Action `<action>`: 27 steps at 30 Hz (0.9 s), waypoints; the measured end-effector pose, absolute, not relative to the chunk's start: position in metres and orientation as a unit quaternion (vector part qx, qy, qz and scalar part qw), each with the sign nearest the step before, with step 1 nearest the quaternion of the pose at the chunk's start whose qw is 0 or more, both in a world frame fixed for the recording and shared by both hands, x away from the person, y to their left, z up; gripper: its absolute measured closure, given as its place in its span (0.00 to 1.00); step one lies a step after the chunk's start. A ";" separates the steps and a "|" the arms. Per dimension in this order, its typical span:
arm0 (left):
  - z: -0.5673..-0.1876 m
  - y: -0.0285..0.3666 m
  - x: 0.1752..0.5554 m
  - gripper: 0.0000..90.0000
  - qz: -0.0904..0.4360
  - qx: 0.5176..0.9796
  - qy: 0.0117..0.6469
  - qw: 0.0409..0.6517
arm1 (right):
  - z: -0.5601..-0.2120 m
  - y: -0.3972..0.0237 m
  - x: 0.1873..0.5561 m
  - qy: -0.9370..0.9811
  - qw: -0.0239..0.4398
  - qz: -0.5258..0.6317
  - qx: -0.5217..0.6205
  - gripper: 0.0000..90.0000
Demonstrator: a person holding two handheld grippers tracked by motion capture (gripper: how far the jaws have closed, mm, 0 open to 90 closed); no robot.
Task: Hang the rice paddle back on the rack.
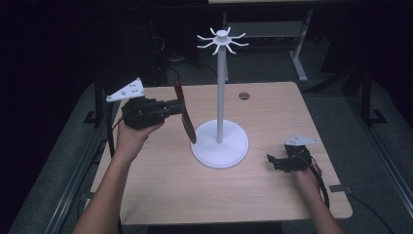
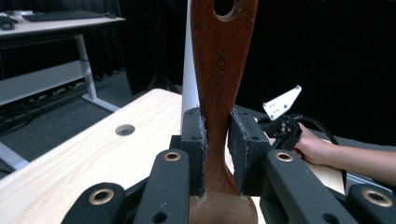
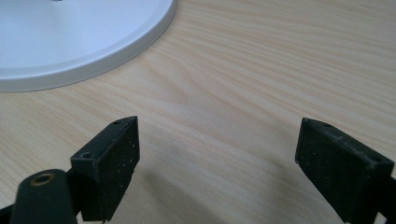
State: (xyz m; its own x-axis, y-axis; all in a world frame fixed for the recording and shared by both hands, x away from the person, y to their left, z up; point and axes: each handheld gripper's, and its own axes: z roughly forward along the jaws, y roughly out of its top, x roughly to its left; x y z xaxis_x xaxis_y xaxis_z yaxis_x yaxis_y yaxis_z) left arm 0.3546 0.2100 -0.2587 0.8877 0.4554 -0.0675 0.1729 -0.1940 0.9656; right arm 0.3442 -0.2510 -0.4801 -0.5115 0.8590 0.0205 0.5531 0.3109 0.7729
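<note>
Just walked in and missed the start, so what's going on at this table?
A person works at a wooden table with a gripper in each hand. The left gripper is shut on the handle of a brown wooden utensil and holds it in the air beside the white stand, whose hooks sit at the top of its pole. The hole in the handle's end points up. The right gripper rests low on the table by the stand's base, open, with nothing between its pads.

The wooden utensil (image 2: 219, 93) is dark reddish-brown wood, smooth with a soft sheen, and has lettering stamped into its handle. The table (image 3: 243, 84) is pale wood-grain laminate, matt and smooth, while the stand (image 1: 220, 141) looks like white plastic or painted metal, satin-smooth. Left gripper (image 2: 215, 140) pads are black, matt, rough-edged foam or rubber
</note>
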 end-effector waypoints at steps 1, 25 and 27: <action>-0.257 0.210 0.356 0.85 0.118 0.763 0.205 0.602 | -0.480 -0.251 0.344 0.784 0.204 0.376 0.450 0.15; -0.197 0.178 0.385 0.85 0.136 0.766 0.170 0.605 | -0.480 -0.251 0.344 0.784 0.203 0.377 0.450 0.15; -0.194 0.176 0.388 0.85 0.138 0.766 0.169 0.605 | -0.480 -0.251 0.344 0.784 0.203 0.377 0.450 0.15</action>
